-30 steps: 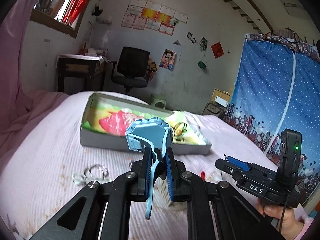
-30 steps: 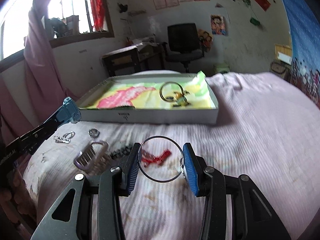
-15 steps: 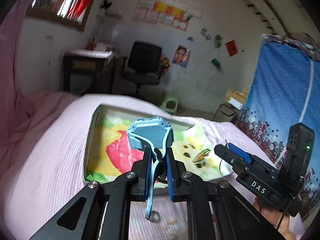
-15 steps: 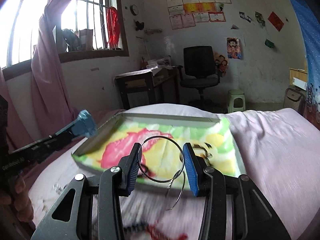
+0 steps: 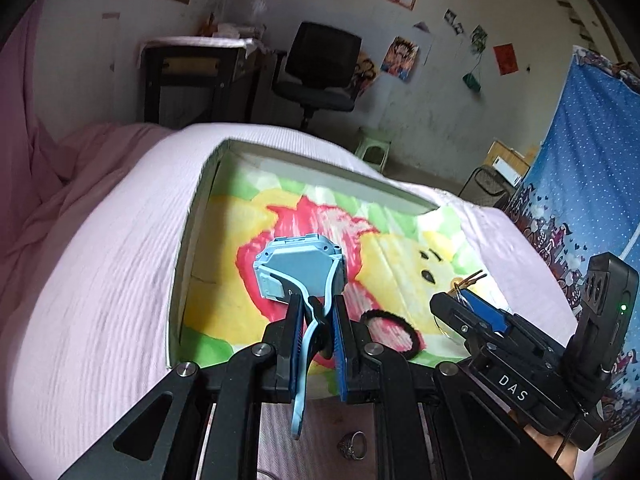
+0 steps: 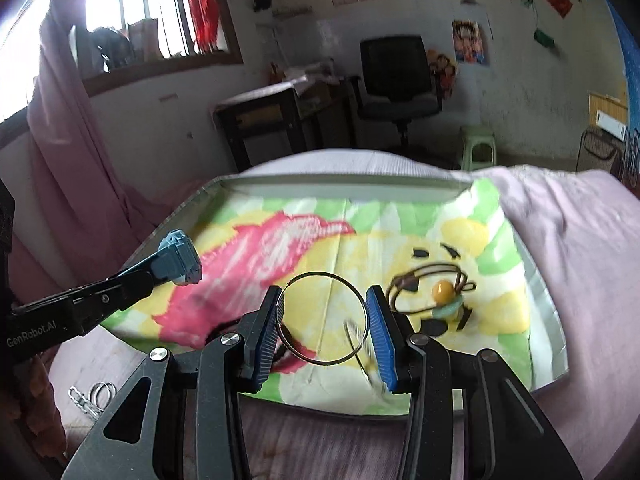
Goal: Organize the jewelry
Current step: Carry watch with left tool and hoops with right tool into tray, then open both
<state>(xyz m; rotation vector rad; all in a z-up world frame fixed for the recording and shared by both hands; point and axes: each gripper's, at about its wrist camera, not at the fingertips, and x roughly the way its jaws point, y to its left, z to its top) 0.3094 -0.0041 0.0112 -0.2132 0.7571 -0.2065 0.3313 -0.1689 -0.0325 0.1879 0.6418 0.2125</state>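
Observation:
My left gripper (image 5: 315,312) is shut on the strap of a light blue watch (image 5: 299,271) and holds it above the tray (image 5: 182,264) with the colourful cloth lining. It also shows in the right wrist view (image 6: 178,258). My right gripper (image 6: 323,320) is shut on a thin silver hoop (image 6: 322,276) with a second hoop dangling from it, above the tray's (image 6: 558,320) near right part. In the tray lie a black hair tie (image 5: 394,332) and a brown bracelet with an orange bead (image 6: 438,290).
A ring (image 5: 354,444) lies on the pink bedspread (image 5: 92,280) before the tray. Silver rings and a clasp (image 6: 94,394) lie on the bed at the left. A desk (image 6: 280,116) and black office chair (image 6: 396,80) stand behind the bed.
Both grippers have moved forward from the bedspread to above the tray, carrying the watch and the hoops. The loose jewelry on the bed has dropped behind.

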